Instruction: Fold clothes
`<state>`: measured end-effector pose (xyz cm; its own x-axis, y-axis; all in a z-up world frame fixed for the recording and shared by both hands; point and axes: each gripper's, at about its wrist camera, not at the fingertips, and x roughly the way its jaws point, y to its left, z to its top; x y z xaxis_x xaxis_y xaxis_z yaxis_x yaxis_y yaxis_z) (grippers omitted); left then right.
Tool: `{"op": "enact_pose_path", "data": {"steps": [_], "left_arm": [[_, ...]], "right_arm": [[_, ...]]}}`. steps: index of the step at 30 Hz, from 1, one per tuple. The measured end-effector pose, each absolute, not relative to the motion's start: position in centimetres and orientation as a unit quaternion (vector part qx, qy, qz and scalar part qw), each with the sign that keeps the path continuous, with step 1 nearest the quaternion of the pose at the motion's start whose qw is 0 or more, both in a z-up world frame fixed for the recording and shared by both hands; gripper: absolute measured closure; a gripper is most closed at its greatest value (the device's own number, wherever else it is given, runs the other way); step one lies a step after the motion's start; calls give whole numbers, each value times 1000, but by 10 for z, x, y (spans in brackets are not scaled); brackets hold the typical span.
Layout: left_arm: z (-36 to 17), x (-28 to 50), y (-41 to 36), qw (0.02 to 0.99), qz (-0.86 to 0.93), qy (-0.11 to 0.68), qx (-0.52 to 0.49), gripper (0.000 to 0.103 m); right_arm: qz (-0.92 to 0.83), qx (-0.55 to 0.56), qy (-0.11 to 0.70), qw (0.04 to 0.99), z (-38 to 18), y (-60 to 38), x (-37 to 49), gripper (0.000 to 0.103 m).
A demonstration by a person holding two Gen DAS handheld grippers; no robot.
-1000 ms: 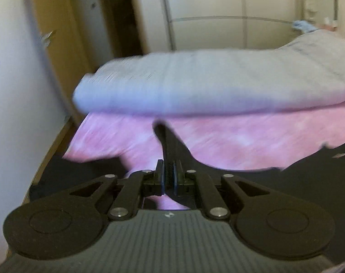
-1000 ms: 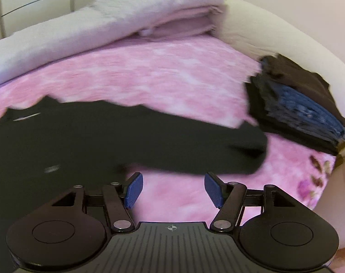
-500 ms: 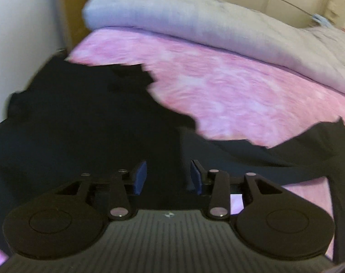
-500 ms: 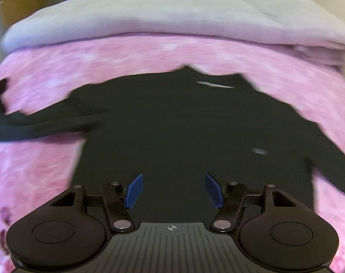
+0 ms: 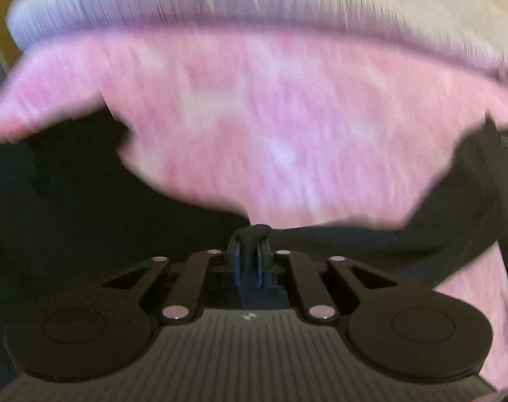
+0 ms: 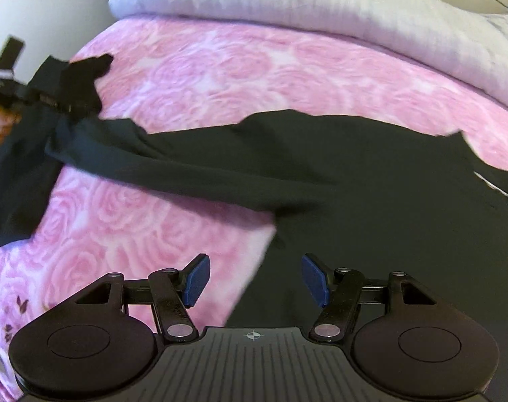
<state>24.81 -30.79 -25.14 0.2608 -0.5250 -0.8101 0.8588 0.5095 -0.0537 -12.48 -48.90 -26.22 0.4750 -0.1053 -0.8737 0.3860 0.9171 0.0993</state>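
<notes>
**Sleeve fold, left side**

The black shirt [image 6: 371, 201] lies spread on the pink bed [image 6: 254, 67]. The left tool [image 5: 248, 248] is closing, pinching sleeve fabric; the right tool [image 6: 254, 281] hangs wide open, empty, over the shirt's edge. Best practice: draw the sleeve [image 6: 186, 167] flat across the body, keeping light tension to avoid bunching.

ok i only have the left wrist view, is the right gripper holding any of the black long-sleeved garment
observer: No. The right gripper is open, its blue pads empty, just above the side edge of the black long-sleeved garment.
operator: and where does the bit i'm pinching lead
observer: The left gripper has its jaws closing on a fold of the cloth. From there a sleeve runs across the pink rose-patterned bedspread to the garment's body.
</notes>
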Motion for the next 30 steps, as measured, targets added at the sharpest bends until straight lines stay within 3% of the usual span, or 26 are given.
{"op": "enact_pose_path", "data": {"steps": [3,8,12,18,26,30], "left_arm": [[-240,265,-304,797,-433,391,157,92],[-254,259,-300,776,-422,423,202,90],[-257,254,-284,753,-413,468,208,97],[-212,271,-265,723,-410,533,159,99],[-204,254,-233,697,-433,530,214,103],[-218,246,-209,704,-442,527,174,103]], "right_arm": [[-134,151,494,846,-272,-488,-110,39],[-122,150,508,840,-281,-484,-104,39],[-125,124,525,833,-287,-479,-106,39],[-108,79,514,847,-281,-471,-101,39],[-79,35,447,890,-250,-505,-59,39],[3,-23,454,890,-255,-521,4,39]]}}
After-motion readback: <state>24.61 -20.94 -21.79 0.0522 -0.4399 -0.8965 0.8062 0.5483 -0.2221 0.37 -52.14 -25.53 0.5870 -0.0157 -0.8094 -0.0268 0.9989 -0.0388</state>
